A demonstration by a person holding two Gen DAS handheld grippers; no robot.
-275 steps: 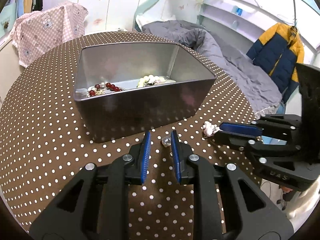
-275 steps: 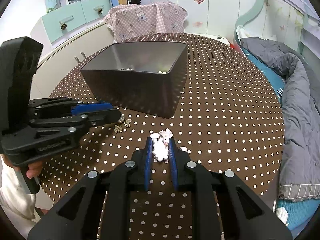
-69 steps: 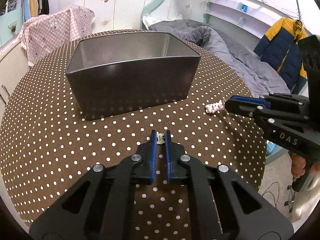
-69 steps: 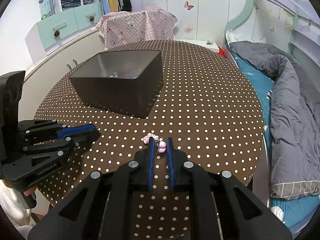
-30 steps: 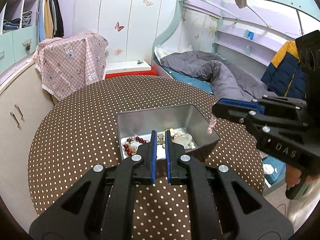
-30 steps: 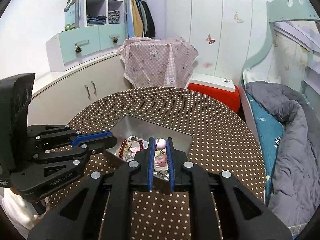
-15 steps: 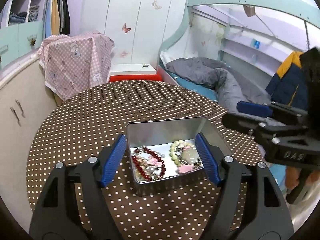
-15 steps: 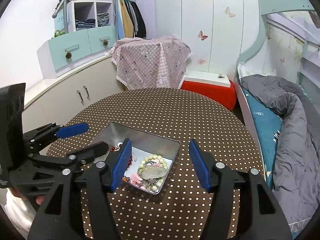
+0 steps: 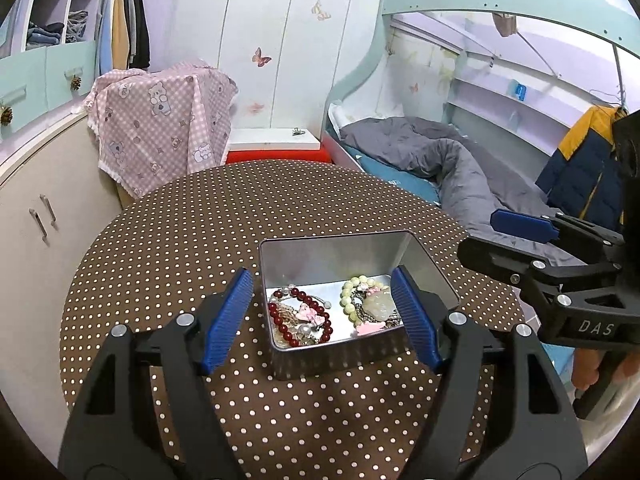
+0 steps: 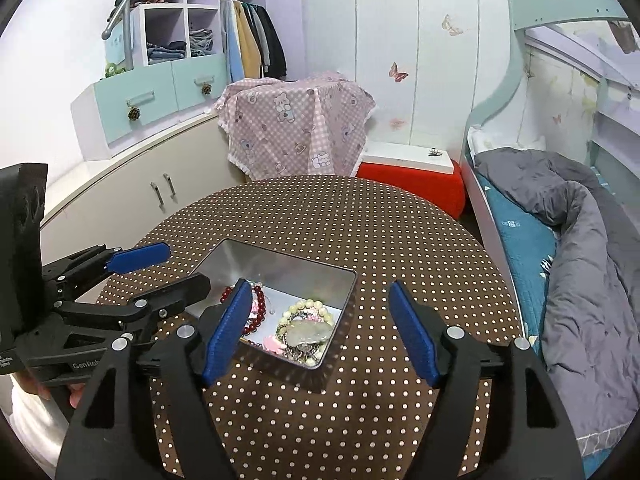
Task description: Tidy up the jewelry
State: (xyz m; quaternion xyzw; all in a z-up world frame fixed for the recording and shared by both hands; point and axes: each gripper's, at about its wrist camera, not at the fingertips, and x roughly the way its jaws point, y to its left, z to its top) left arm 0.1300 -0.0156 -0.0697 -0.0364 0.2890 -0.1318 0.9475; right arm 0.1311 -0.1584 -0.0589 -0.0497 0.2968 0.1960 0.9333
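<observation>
A silver metal tin stands on the round brown polka-dot table. It holds a red bead bracelet, a pale green bead bracelet, pink charms and chains. My left gripper is wide open and empty, high above the tin. My right gripper is wide open and empty, above the tin's right side. Each gripper shows in the other's view, right and left.
A pink checked cloth covers something behind the table. A cream cabinet stands to the left. A bed with a grey duvet lies to the right, a red stool behind the table.
A second ago both grippers were shut on small charms above the tin. Both have opened wide and the charms now lie in the tin. Both grippers have risen slightly.
</observation>
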